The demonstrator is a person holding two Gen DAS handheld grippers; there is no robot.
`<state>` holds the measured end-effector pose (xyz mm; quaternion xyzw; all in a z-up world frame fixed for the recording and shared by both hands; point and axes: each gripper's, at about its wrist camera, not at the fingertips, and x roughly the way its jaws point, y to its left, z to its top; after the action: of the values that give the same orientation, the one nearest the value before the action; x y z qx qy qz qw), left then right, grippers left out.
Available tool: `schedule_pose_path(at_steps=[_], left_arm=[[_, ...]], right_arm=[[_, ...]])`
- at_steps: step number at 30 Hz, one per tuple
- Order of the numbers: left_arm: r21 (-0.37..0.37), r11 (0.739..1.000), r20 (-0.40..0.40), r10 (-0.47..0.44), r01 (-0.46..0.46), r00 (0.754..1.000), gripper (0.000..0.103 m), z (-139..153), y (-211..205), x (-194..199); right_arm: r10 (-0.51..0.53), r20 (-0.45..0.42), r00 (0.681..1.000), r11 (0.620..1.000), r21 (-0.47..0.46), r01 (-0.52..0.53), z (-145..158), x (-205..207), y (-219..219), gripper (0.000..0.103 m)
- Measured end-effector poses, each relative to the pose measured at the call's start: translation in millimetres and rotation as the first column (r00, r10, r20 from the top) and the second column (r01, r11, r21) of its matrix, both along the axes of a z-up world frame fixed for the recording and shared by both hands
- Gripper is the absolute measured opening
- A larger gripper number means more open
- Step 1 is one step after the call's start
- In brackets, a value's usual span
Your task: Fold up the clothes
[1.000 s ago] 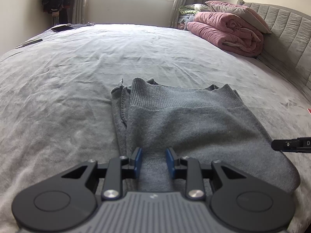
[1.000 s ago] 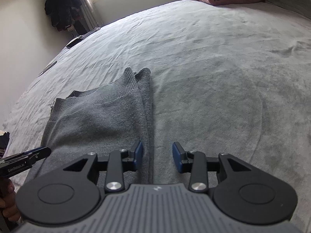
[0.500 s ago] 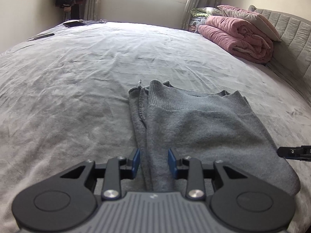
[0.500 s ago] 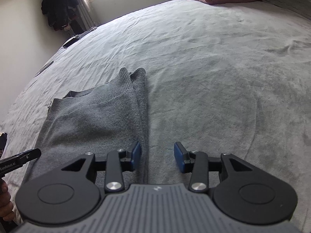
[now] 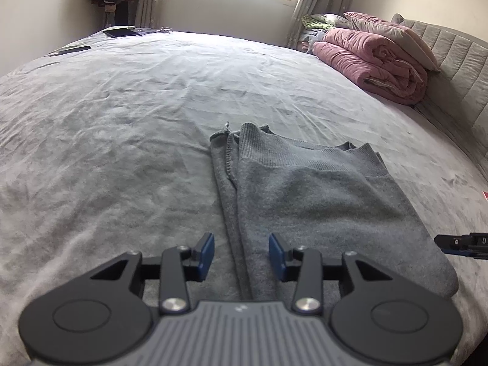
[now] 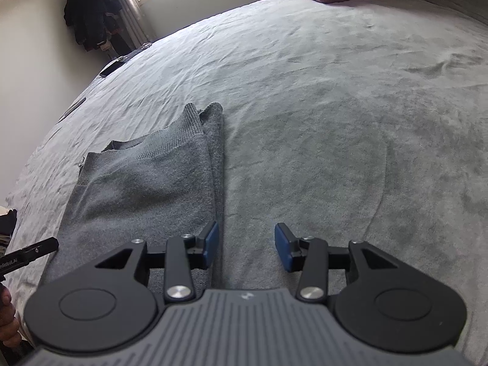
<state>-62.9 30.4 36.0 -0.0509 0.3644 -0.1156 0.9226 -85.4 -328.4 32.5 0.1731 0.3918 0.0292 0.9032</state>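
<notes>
A grey knit sweater (image 5: 320, 201) lies folded flat on the grey bed (image 5: 122, 152). My left gripper (image 5: 242, 256) hovers at the sweater's near left corner. Its jaws are opening, the folded left edge lies loose between them, and the blue pads do not press on it. My right gripper (image 6: 246, 244) is open at the sweater's (image 6: 143, 189) near right corner. Its left finger is over the cloth's edge and bare bed sheet shows between the pads. Each view catches the other gripper's black tip at its side: the right gripper (image 5: 457, 244) and the left gripper (image 6: 30, 251).
A rolled pink quilt (image 5: 372, 61) and a pillow (image 5: 393, 36) lie by the padded headboard (image 5: 451, 70). A dark tablet (image 5: 119, 32) and a flat dark item (image 5: 70, 50) rest at the bed's far edge. Dark clothes (image 6: 88, 27) hang by the window. A hand (image 6: 6, 314) shows at the lower left.
My left gripper's jaws have widened and it has slid left, from over the sweater's body to its left edge. The right gripper's jaws widened a little and it stayed in place.
</notes>
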Motion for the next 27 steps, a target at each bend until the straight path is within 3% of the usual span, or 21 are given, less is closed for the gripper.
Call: schedule_pose_path(at_steps=[7,12,15,27], left_arm=[[0.005,1.0,-0.001,-0.003,0.003,1.0,0.041,-0.6,1.5,-6.1],[0.001,1.0,0.002,0.005,-0.005,1.0,0.041,0.7,5.6,-9.4],[-0.007,1.0,0.004,0.006,-0.006,1.0,0.041,2.2,7.4,-10.9],[-0.005,1.0,0.036,-0.005,0.005,0.999,0.043,10.8,8.4,-19.0]], right_arm=[[0.027,-0.015,1.0,0.995,0.1,-0.025,-3.1,-4.5,-5.4,0.047],[0.022,-0.062,0.998,0.943,0.334,0.0,-11.8,-15.6,-22.4,0.05],[0.032,-0.065,0.997,0.912,0.411,-0.002,-13.1,-24.8,-27.8,0.051],[0.066,-0.126,0.99,0.848,0.529,0.011,-23.5,-36.7,-28.6,0.052]])
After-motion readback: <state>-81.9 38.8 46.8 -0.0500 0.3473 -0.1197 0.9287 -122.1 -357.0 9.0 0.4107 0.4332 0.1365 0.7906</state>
